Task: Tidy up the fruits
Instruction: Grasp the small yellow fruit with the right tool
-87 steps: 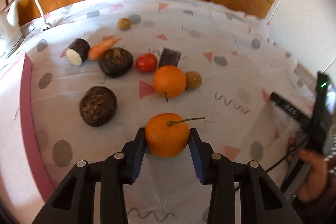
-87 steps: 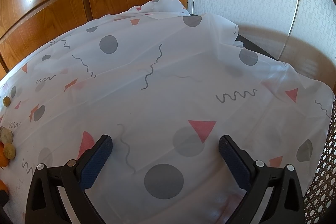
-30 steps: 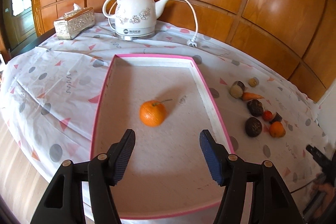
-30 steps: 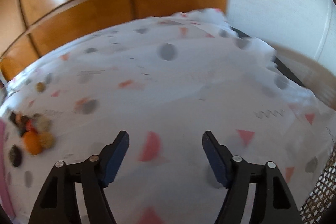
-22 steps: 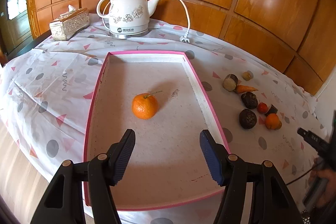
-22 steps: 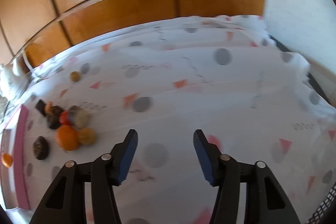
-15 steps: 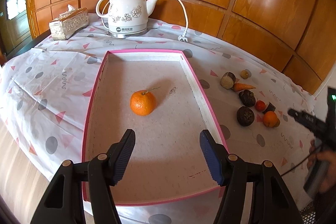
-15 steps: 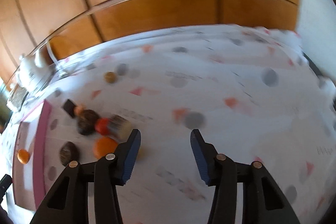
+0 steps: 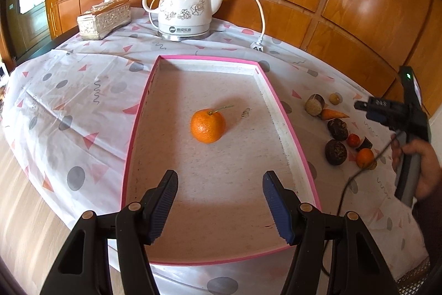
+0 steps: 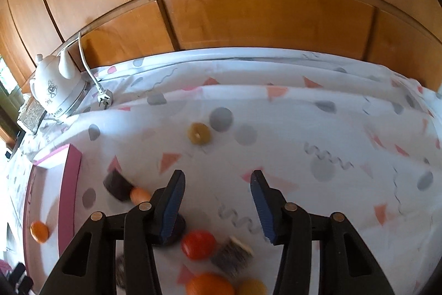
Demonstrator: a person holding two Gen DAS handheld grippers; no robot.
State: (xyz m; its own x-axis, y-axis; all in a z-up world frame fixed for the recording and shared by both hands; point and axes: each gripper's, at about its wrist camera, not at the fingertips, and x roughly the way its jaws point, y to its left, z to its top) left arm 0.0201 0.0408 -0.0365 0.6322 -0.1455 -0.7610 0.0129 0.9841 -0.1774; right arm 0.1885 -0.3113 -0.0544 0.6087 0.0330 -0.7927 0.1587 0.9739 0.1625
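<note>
Fingers of the left gripper (image 9: 221, 201) stand apart with nothing between them, poised over the near end of the pink tray (image 9: 279, 98); one orange (image 9: 207, 125) sits in the tray's middle, well ahead of the tips and clear of both. Over to the right gripper (image 10: 216, 203): its jaws have just been closing, they stand partly open and grip nothing, only cloth (image 10: 317, 129) showing in the gap. The fruit pile lies beneath and just left of it: a red fruit (image 10: 198, 244) below the gap, a second orange (image 10: 210, 285) cut off by the bottom edge, a dark lump half hidden behind the left finger (image 10: 172, 209). That view is blurred, so the dark pieces are hard to name. Farther out stand a kettle (image 9: 185, 10) and a tissue box (image 9: 104, 19).
</note>
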